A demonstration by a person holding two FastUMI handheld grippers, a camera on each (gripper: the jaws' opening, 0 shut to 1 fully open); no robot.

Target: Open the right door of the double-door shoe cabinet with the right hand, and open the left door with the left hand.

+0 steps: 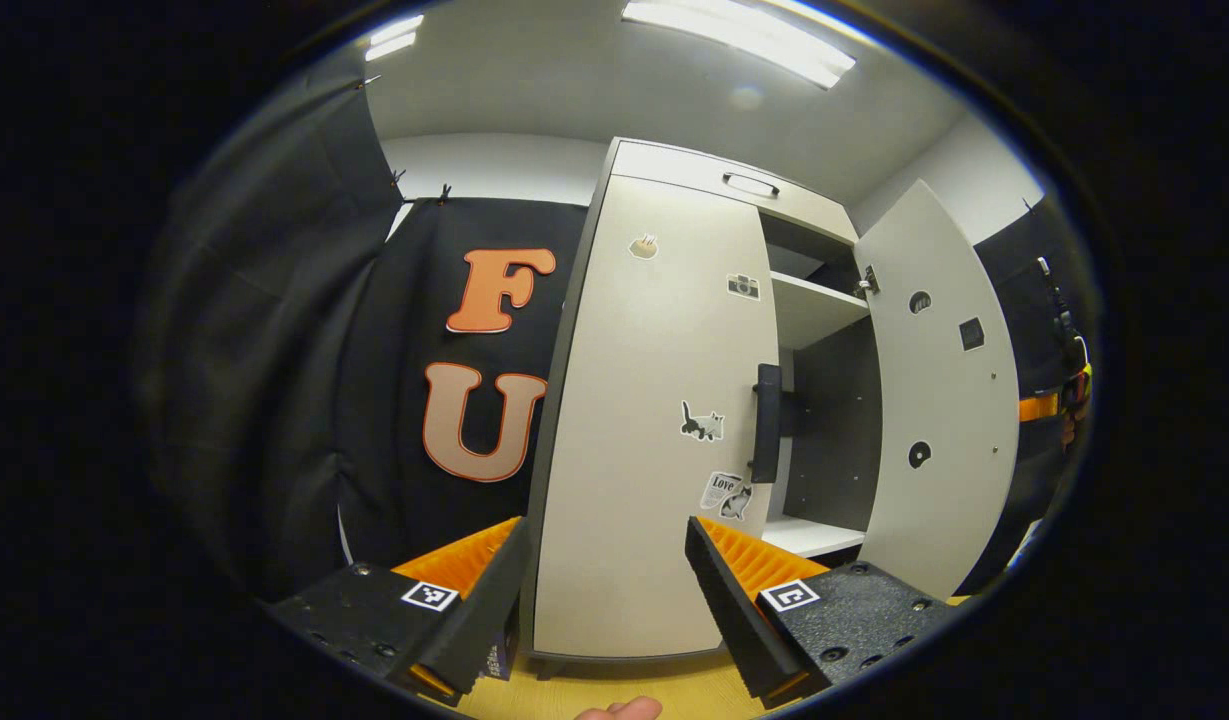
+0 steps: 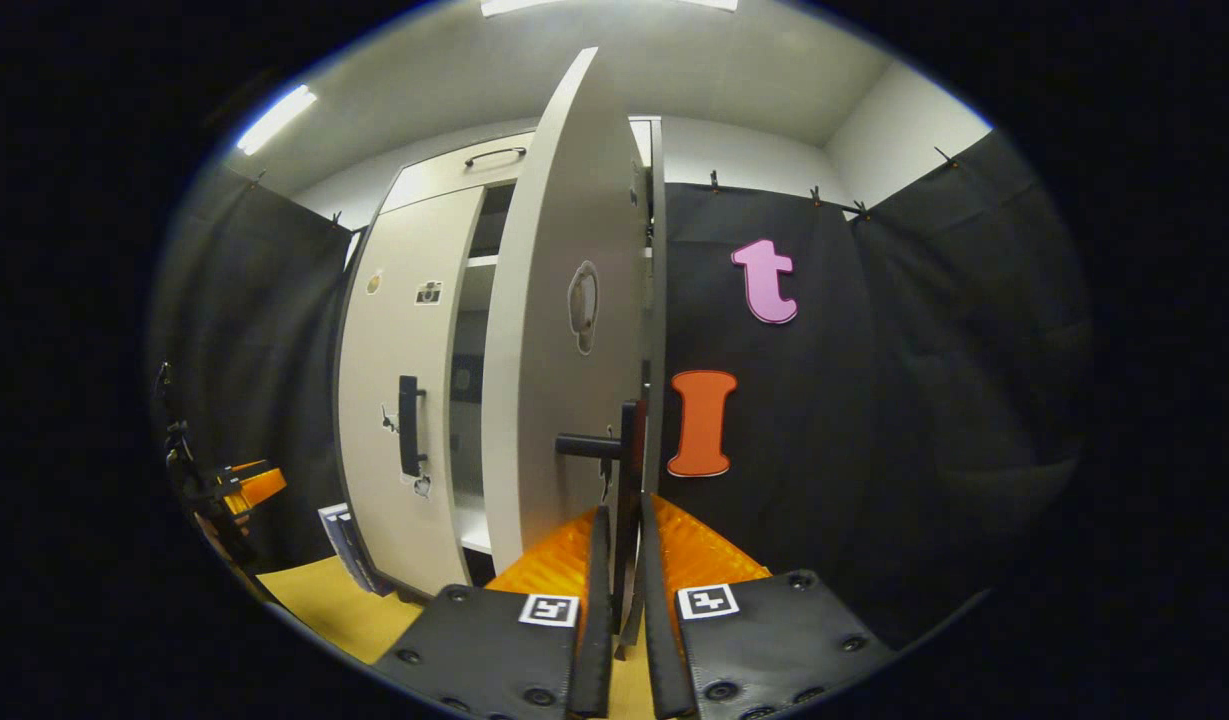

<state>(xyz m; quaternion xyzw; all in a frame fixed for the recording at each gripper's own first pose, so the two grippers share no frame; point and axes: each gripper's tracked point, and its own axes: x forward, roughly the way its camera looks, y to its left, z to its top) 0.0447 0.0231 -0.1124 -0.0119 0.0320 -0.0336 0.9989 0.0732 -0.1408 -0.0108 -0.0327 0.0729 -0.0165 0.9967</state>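
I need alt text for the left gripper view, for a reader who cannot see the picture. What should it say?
The left gripper, fingers wide open, faces the shoe cabinet's closed left door, short of its black handle. The right door stands swung open, showing shelves inside. Small stickers dot the left door.

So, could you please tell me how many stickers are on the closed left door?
4: a pale one near the top, a camera, a cat beside the handle, a paper-like one lowest.
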